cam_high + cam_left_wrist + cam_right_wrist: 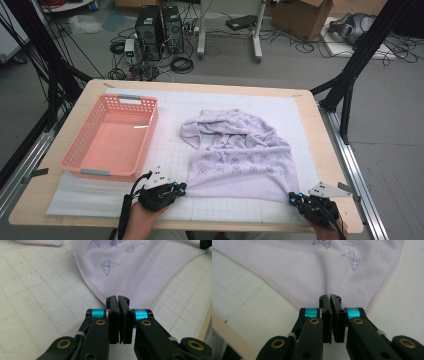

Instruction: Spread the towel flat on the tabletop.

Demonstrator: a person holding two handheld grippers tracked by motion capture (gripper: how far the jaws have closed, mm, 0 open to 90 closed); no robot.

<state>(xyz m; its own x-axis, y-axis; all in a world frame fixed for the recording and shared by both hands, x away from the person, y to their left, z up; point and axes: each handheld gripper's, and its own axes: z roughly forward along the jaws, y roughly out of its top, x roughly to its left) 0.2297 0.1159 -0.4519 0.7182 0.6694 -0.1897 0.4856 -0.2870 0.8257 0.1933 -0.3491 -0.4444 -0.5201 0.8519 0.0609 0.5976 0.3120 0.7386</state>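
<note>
A lilac towel point(240, 155) printed with small cat faces lies on the white grid mat, bunched at its far end and flatter toward me. My left gripper point(184, 189) is shut on the towel's near-left corner. In the left gripper view the hemmed corner of the towel point(130, 270) runs into the tips of that gripper point(117, 298), whose jaws are pressed together. My right gripper point(292, 197) is shut on the near-right corner. In the right gripper view the towel point(324, 267) narrows into the closed tips of that gripper point(330, 297).
An empty pink plastic basket point(100, 174) stands on the left of the mat point(165, 150), just beyond my left hand. The wooden table edge point(200, 227) runs close below both grippers. Black frame legs, cables and computer towers stand on the floor behind the table.
</note>
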